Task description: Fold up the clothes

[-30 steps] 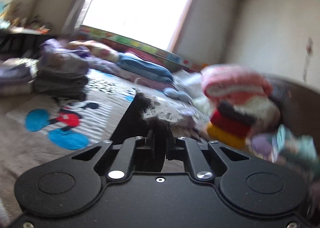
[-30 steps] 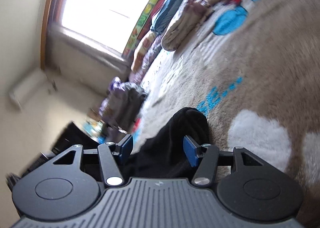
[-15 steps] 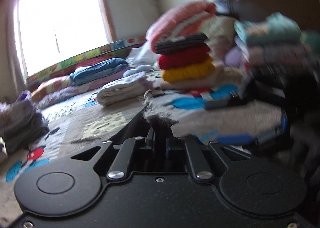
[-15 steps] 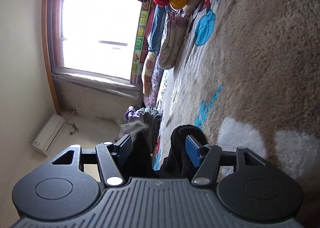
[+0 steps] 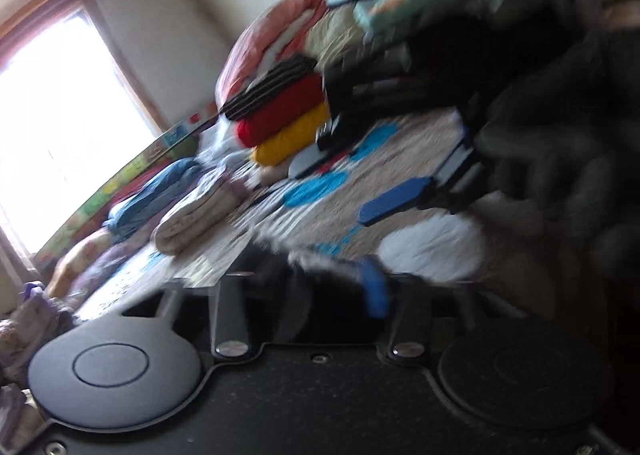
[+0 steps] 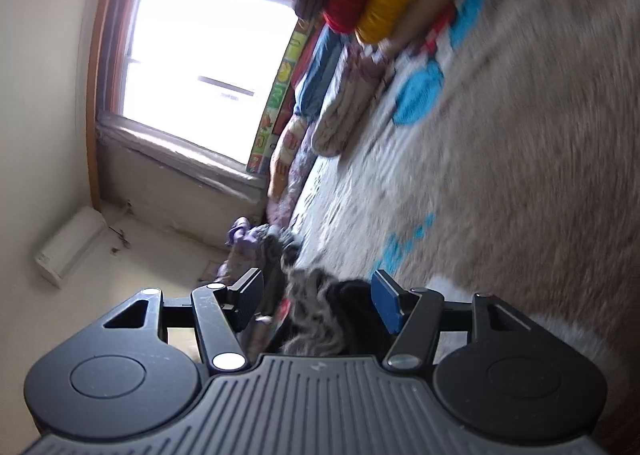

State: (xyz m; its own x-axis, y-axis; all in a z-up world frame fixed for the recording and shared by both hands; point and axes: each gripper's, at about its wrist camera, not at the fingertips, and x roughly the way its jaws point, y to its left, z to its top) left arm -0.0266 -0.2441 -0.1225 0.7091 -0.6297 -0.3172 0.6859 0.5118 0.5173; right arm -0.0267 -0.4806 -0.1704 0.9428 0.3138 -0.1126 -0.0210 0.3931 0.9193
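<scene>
Holding the right tongs [image 6: 316, 291] wide, with both blue pads [image 6: 386, 303] well clear of each other. Between them, a dark garment [image 6: 344, 311] with a grey fuzzy edge, bunched loosely and pinched by neither pad. Hanging just over the near edge of the beige rug [image 6: 520, 175].

Cannot tell the spread of the left tongs [image 5: 316, 283] through the motion blur. Only one blue pad [image 5: 372, 291] readable, with the same dark garment [image 5: 320, 267] and its grey fringe lying across the gap beside it. Whether clamped or merely draped, cannot say.

From the left wrist view, seeing the right tongs above the rug, fingers apart, gripped by a blurred dark hand [image 5: 560, 183].

On the far end of the rug, a stack of folded things [image 5: 288, 123]: striped on top, red under it, yellow at the bottom. Along the rug's window-side edge, a row of folded bedding [image 5: 200, 215] in blue and pale prints. Beyond that edge, a bright window [image 6: 208, 55]. Off the rug's near corner, a heap of purple and grey clothes [image 6: 256, 247]. Further from the rug, against the wall, a white box unit [image 6: 68, 247].
</scene>
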